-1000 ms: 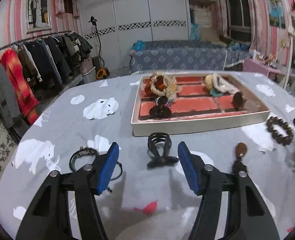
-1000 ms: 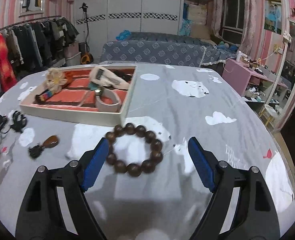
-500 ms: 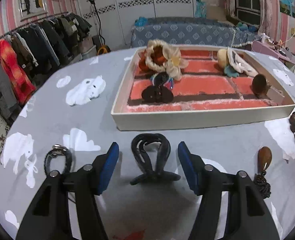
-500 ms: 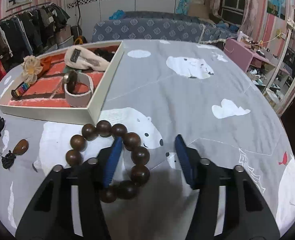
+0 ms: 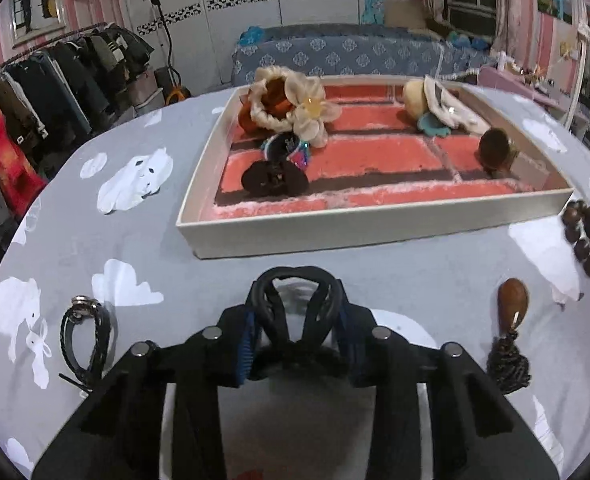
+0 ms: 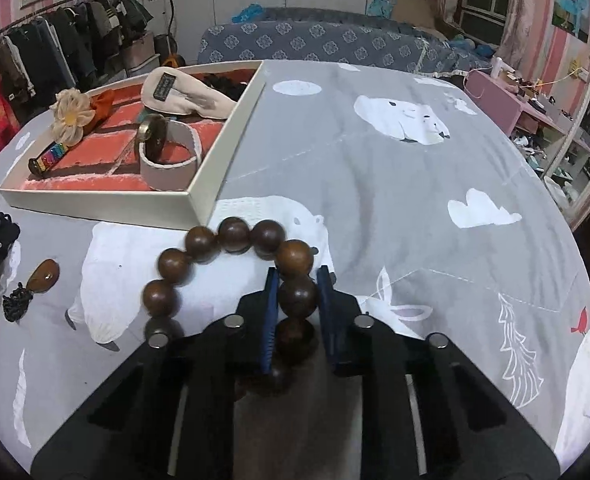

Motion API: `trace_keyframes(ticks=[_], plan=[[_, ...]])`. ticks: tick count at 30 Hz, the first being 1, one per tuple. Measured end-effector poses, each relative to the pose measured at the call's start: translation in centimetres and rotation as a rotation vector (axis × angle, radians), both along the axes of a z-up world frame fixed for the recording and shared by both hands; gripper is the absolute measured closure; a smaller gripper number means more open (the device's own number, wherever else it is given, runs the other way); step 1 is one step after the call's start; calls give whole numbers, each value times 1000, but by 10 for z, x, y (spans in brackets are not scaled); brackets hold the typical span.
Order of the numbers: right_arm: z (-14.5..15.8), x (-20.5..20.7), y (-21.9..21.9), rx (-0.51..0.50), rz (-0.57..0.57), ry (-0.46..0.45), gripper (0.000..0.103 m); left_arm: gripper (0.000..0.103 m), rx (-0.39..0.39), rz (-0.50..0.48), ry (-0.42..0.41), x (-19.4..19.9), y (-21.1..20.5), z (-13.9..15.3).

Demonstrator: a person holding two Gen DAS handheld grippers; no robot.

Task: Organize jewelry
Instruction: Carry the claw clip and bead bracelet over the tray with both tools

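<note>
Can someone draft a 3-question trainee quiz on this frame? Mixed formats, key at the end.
1. True or false: the black hair claw already lies inside the tray.
2. Which item sits between the right gripper's closing jaws? A) wooden bead bracelet B) braided black cord bracelet C) teardrop pendant
3. Fill in: the left gripper is closing on the ____.

Key: 1 false, it is on the tablecloth in front of the tray; 2 A; 3 black hair claw.

Home bdrm, bed, clothes rack
</note>
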State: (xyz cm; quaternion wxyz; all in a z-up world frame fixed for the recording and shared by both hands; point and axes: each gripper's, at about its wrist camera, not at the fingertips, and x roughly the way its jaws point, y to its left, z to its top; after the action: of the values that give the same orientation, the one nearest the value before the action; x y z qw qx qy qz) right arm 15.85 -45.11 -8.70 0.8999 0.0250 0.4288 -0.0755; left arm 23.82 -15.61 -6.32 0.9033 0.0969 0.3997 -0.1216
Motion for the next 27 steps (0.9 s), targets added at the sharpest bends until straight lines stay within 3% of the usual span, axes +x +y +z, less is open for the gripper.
trace_keyframes(ticks=[6, 18, 27], plan=[[29, -25, 13, -11, 6, -100, 84, 69, -39, -4, -96, -26, 8, 30], [141, -90, 77, -53, 115, -355, 84, 69, -134, -51, -290, -96, 19, 123], [163, -123, 105, -60, 161, -414, 84, 69, -144, -39, -355, -124, 28, 149]])
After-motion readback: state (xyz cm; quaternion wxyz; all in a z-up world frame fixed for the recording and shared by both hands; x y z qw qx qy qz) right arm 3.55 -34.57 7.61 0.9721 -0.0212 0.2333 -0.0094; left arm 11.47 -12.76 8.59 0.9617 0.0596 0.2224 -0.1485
